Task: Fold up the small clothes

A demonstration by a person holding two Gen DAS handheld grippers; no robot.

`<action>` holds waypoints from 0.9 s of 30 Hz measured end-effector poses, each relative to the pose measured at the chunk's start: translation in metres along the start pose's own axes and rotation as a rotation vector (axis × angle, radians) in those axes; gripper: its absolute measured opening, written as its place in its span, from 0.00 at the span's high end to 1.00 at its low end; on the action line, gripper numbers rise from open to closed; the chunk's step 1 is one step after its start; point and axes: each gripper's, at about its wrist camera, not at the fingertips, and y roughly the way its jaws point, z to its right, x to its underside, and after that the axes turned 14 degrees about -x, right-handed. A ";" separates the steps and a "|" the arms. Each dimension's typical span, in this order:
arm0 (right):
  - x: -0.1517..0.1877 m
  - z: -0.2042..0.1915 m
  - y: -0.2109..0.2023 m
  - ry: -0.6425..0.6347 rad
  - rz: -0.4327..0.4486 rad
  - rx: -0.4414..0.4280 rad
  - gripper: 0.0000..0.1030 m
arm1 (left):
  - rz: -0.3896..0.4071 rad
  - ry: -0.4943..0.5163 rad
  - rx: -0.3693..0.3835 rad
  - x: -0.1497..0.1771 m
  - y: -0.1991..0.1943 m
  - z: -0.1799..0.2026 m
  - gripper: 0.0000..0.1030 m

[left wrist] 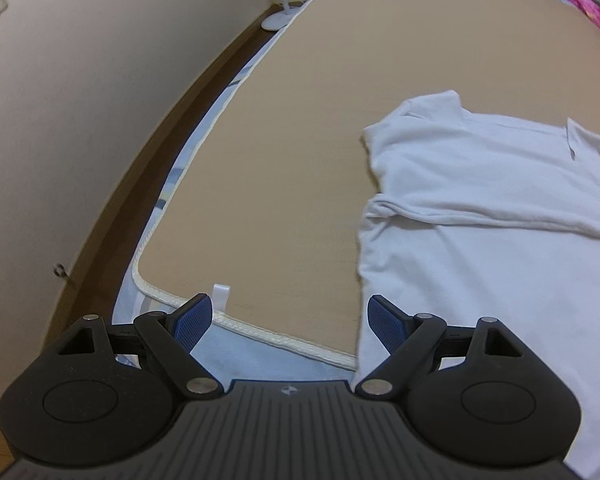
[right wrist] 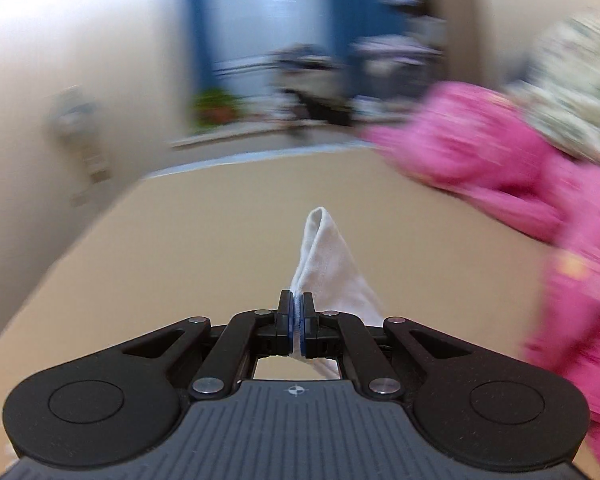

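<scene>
The right gripper (right wrist: 296,320) is clenching a fold of white cloth (right wrist: 332,268) between its pads, the fabric peaking up just ahead of the jaws and trailing down beneath them, probably so an edge of the garment can be carried over for a fold. The left gripper (left wrist: 290,322) is hanging released, jaws wide apart and nothing between them, likely waiting to take the near side of the white shirt (left wrist: 480,208), which is lying spread on the tan mat (left wrist: 284,160) ahead and to the right of its jaws, one edge reaching the right pad (left wrist: 386,326). Whether the pinched cloth belongs to that same shirt I cannot tell. A pink garment (right wrist: 520,168) is lying to the right of the right jaws, blurred, close enough to get in the way of a sweep that side. A white fan stand (left wrist: 278,16) is standing well beyond the left jaws, off the mat.
</scene>
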 end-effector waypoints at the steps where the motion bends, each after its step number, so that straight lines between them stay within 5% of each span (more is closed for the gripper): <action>1: 0.003 -0.040 0.015 -0.021 -0.023 -0.074 0.98 | -0.003 -0.013 0.005 0.000 0.004 -0.007 0.14; 4: 0.024 -0.143 0.059 -0.089 -0.082 -0.247 0.98 | -0.012 -0.045 -0.001 0.003 0.017 -0.030 0.14; 7: 0.069 -0.219 0.110 -0.150 -0.185 -0.307 0.95 | -0.034 -0.065 -0.015 0.004 0.031 -0.048 0.14; 9: 0.101 -0.243 0.140 -0.135 -0.336 -0.316 0.59 | -0.055 -0.076 -0.024 0.006 0.039 -0.056 0.14; 10: 0.114 -0.243 0.145 -0.098 -0.393 -0.328 0.56 | -0.062 -0.080 -0.021 0.006 0.042 -0.060 0.14; 12: 0.128 -0.228 0.135 -0.051 -0.416 -0.352 0.52 | -0.068 -0.089 -0.007 0.008 0.048 -0.064 0.14; 15: 0.131 -0.177 0.101 -0.052 -0.373 -0.264 0.50 | -0.075 -0.077 0.028 0.002 0.056 -0.053 0.14; 21: 0.139 -0.039 0.037 -0.091 -0.264 0.127 0.49 | -0.034 -0.043 0.108 -0.033 0.039 -0.005 0.14; 27: 0.169 0.019 0.032 -0.033 -0.326 0.099 0.49 | 0.010 0.038 0.142 -0.062 0.004 0.049 0.14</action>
